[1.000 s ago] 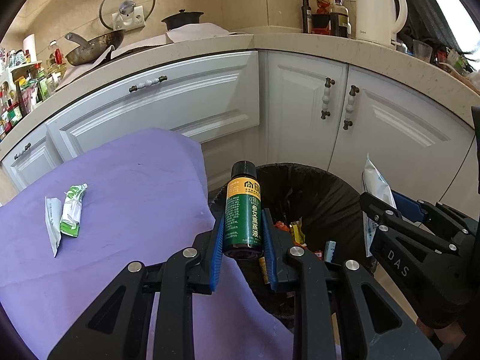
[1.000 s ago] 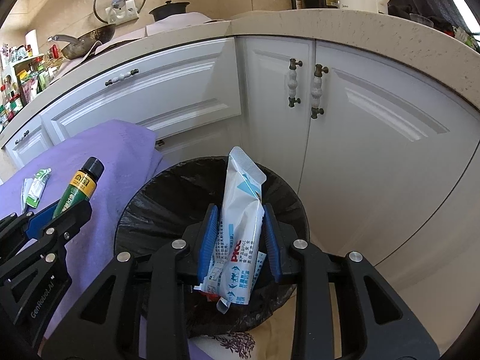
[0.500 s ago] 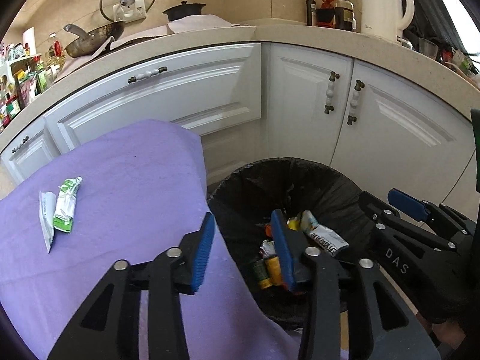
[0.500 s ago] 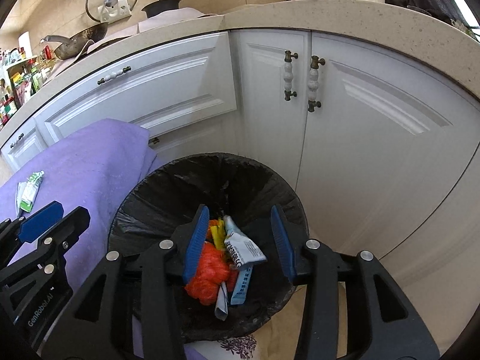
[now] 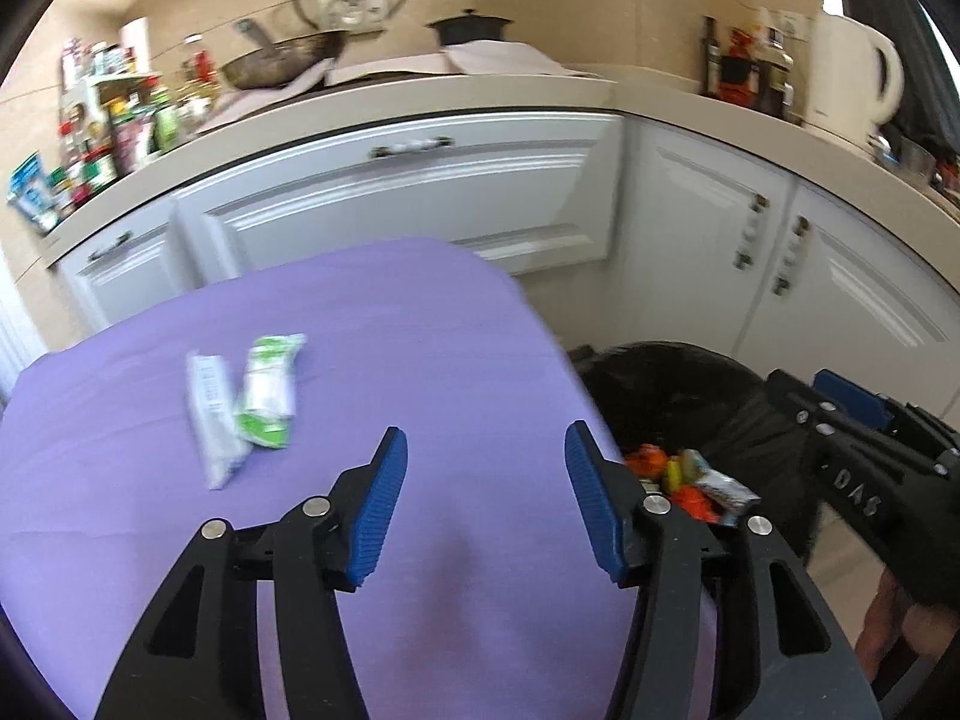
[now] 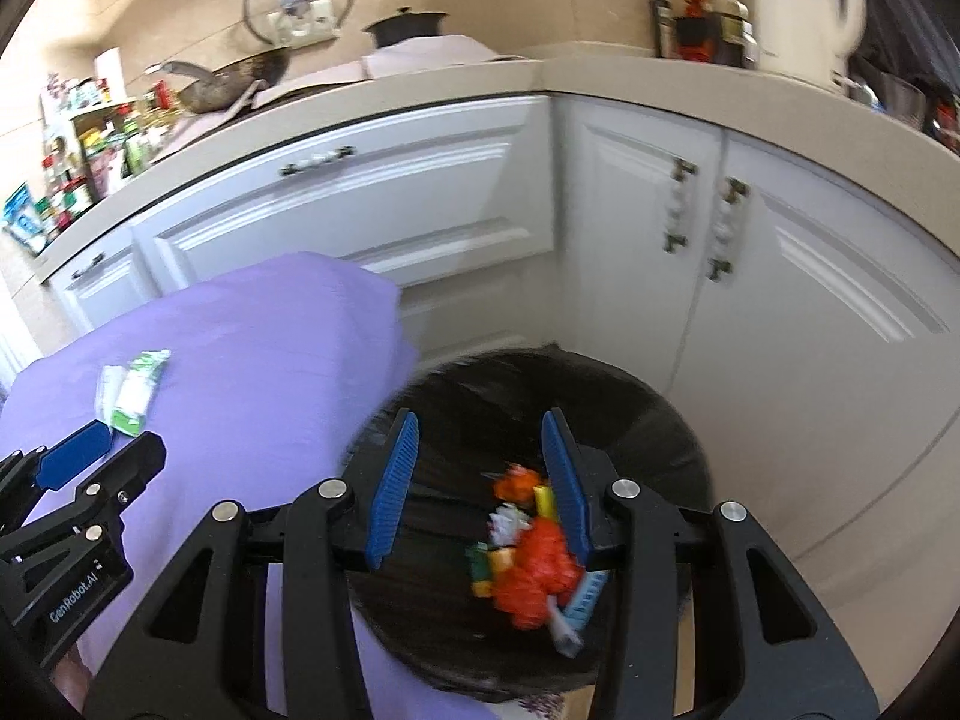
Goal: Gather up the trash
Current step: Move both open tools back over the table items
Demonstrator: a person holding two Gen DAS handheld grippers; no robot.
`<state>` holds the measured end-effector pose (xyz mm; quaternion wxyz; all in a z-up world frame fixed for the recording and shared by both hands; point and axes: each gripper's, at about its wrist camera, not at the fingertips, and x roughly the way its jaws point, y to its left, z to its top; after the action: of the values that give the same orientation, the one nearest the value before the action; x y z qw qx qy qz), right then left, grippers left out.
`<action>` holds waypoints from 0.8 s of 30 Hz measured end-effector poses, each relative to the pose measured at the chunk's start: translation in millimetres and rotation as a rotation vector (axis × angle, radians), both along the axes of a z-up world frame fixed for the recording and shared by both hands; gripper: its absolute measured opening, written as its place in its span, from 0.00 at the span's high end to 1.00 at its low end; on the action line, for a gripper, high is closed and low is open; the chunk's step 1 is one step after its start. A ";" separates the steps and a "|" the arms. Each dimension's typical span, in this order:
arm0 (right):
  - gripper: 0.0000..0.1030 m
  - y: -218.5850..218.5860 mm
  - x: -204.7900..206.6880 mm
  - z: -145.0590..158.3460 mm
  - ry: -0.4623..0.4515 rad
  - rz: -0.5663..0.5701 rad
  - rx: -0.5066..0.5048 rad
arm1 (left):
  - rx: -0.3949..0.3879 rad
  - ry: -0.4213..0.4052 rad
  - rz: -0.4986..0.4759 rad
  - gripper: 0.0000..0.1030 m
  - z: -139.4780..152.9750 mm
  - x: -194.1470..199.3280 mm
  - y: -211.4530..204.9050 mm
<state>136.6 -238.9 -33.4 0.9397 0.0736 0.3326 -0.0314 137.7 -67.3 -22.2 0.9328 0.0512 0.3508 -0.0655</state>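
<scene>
White kitchen cabinets are backing a purple-clothed counter [image 5: 420, 324] where two wrappers [image 5: 240, 402] are waiting; left gripper [image 5: 483, 501], jaws opening and empty, is hovering nearby, while right gripper [image 6: 480, 480] is gaping empty over the bin [image 6: 660, 420].

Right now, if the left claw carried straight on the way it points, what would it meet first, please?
Probably the purple cloth: the left claw, opening and empty, aims at bare cloth right of the two wrappers, though depth is unclear.
</scene>
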 end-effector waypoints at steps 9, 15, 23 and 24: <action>0.59 80.0 28.2 12.2 0.000 0.168 0.008 | 0.012 -0.003 0.193 0.43 4.6 0.5 93.5; 0.59 139.9 50.7 13.4 0.017 0.273 0.017 | 0.012 0.009 0.328 0.43 3.6 1.7 158.1; 0.59 208.8 81.5 4.5 0.059 0.368 0.020 | 0.014 0.024 0.472 0.42 -1.4 -5.0 227.2; 0.59 214.0 85.4 2.8 0.065 0.374 0.022 | 0.015 0.026 0.490 0.42 -2.3 -5.7 236.3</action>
<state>222.0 -24.9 -30.6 0.9169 0.0198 0.3712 0.1452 132.0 169.0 -24.5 0.9157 -0.0295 0.3654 0.1649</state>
